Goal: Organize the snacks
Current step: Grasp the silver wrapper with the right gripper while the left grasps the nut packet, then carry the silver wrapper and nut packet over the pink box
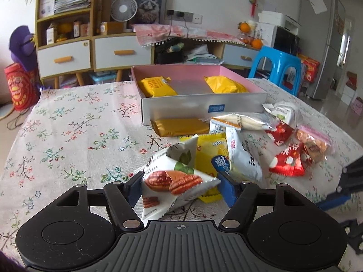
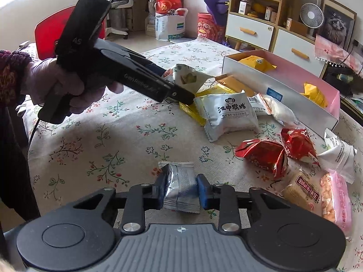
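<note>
Behind left tool (image 1: pixel 180 185), pecan packet (image 1: pixel 174 179) hides yellow packet (image 1: pixel 208 156)

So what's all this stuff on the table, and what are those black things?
Box: 1, pink inside, far side of table.
Yellow packs: 2, inside box.
Orange pack: 1, against the box front.
Red packs: 2 or more, foil, right of the pile.
Monkey pack: 1, white, mid-pile.
Tablecloth: 1, floral.
Left tool: black, shut on pecan pack.
Right tool: black, shut on silver pack.
</note>
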### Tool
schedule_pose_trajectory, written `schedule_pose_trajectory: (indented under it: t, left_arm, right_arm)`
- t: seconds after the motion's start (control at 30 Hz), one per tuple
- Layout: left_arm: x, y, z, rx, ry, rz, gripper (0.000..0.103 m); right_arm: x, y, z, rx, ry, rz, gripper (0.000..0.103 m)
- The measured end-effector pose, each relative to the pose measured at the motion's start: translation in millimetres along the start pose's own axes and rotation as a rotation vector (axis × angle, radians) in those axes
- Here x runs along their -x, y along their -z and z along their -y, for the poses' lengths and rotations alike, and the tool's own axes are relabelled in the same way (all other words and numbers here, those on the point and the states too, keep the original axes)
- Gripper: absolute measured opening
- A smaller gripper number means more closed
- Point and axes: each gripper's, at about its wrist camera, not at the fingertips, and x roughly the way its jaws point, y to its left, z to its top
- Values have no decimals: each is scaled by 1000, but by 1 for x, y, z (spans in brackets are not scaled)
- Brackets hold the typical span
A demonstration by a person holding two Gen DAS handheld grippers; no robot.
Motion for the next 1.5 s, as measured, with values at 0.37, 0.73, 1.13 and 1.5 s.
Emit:
schedule_pose_trajectory:
  t: [0.37,0.73,1.13,1.5]
  left_arm:
    - [2,-1,-12,85,-31,-6,59]
    - [9,-11,-24,211,-59,-8,57]
    - [12,-45,-18,288,-90,-39,57]
    - [2,-77,-10,337,-103,-55,57]
  right_arm:
    - [2,-4,6,-17,14,9,16]
    - [13,-25,20,-61,50,75,16]
    - [16,-68,53,-210,172,90,16]
    - [8,-94,95,-402,253,49,16]
